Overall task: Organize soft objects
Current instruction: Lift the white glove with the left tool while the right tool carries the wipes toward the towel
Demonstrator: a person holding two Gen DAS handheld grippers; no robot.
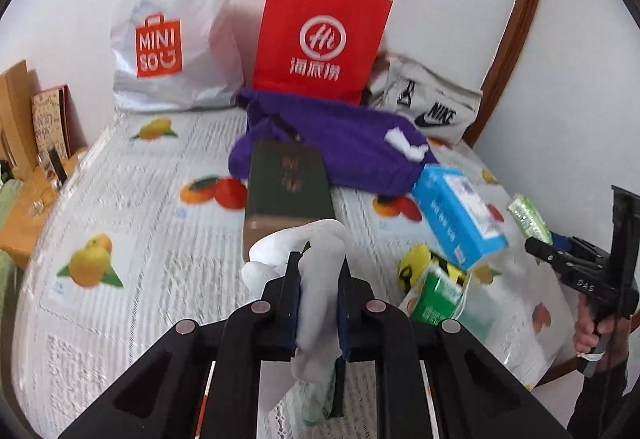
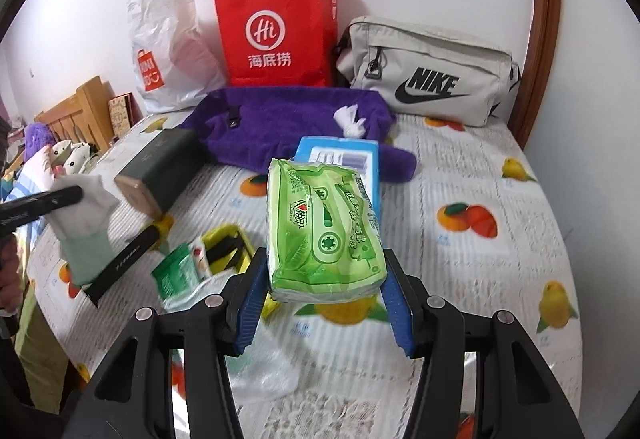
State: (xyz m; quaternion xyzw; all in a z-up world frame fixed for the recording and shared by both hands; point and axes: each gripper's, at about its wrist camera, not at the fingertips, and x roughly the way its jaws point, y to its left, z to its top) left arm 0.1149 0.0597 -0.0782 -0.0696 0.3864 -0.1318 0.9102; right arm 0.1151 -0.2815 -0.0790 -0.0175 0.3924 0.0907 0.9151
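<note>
My left gripper [image 1: 318, 271] is shut on a white sock with a pale green cuff [image 1: 316, 279], held above the fruit-print table; the sock also shows in the right wrist view [image 2: 82, 215]. My right gripper [image 2: 324, 279] is shut on a green tissue pack [image 2: 324, 227], held in the air; the pack also shows at the right of the left wrist view [image 1: 528, 217]. A purple plush bag [image 2: 280, 123] with a small white cloth knot [image 2: 350, 121] on it lies at the back of the table.
At the back stand a white Miniso bag [image 1: 168, 39], a red paper bag [image 1: 320, 35] and a grey Nike pouch [image 2: 428, 71]. On the table lie a dark green box [image 1: 286, 187], a blue tissue box [image 1: 460, 215], a green carton [image 1: 434, 295] and a yellow item [image 2: 228, 247].
</note>
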